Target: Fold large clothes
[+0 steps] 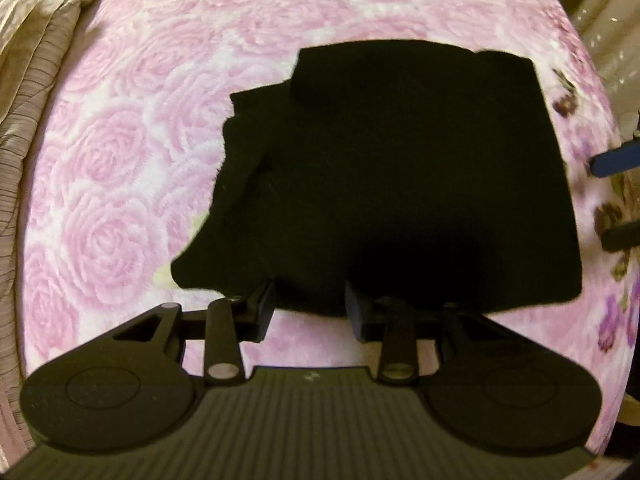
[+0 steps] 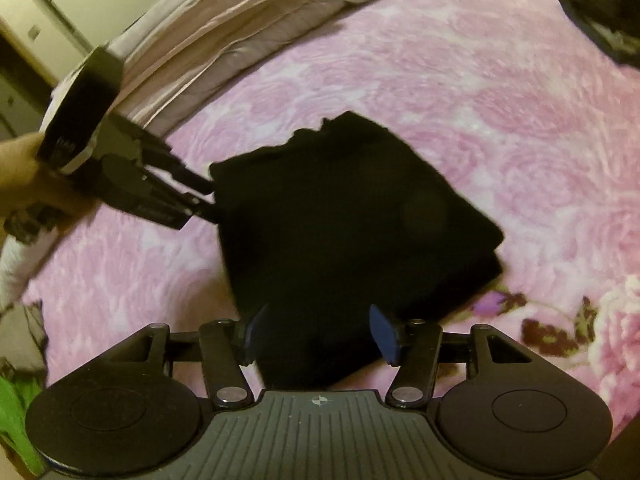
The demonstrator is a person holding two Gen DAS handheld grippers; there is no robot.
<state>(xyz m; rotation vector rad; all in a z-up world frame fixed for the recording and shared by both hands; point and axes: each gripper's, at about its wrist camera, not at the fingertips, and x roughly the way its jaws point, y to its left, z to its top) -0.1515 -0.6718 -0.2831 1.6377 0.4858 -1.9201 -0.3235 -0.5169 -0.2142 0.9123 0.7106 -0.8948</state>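
One black garment (image 1: 400, 168) lies folded into a rough square on the bed (image 1: 120, 160), which is covered by a pink blanket with a rose pattern. In the left wrist view the fold sits toward the bed's right edge, with looser layers sticking out on its left side. No other clothing to be folded shows on the blanket.

Two grippers are in play. The left gripper (image 1: 310, 306) hangs over the near edge of the garment, pointing steeply down. Its jaws stand narrowly apart, and pink blanket shows between the fingers, so nothing is pinched. In the right wrist view the same gripper (image 2: 210, 200) appears at the left corner of the garment, held by a hand (image 2: 24, 176); whether its tips touch the cloth there I cannot tell.

The right gripper (image 2: 320, 334) is over the near corner of the garment, its two blue pads set moderately wide with the black cloth below them and free of the pads. Its fingertips also show at the right edge of the left wrist view.

A heap of pale striped bedding (image 2: 224, 12) lies along the far edge of the bed. One patch of green cloth (image 2: 16, 420) shows at the near left.
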